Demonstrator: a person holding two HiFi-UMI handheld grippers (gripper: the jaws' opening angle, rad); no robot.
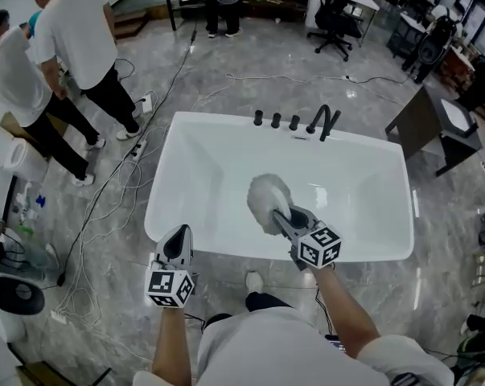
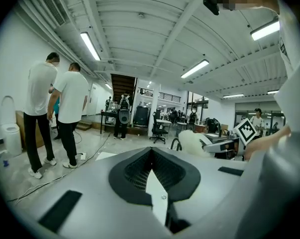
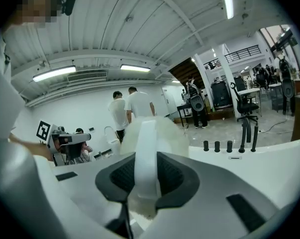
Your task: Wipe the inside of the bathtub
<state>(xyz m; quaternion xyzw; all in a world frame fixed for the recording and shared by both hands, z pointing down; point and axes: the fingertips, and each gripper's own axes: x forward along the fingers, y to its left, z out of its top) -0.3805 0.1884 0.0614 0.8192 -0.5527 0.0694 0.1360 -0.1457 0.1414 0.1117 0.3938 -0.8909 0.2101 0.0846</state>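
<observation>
A white bathtub fills the middle of the head view, with black taps and a black faucet on its far rim. My right gripper is shut on a fluffy white wiping mitt and holds it over the tub's inside, near the front wall. In the right gripper view the mitt's white strap stands between the jaws, the tub rim beyond. My left gripper hangs at the tub's near-left outer edge, jaws shut with nothing in them.
Two people in white shirts stand at the far left beside cables on the marble floor. A dark cabinet stands right of the tub. Office chairs and desks sit at the back. My shoe is by the tub's front.
</observation>
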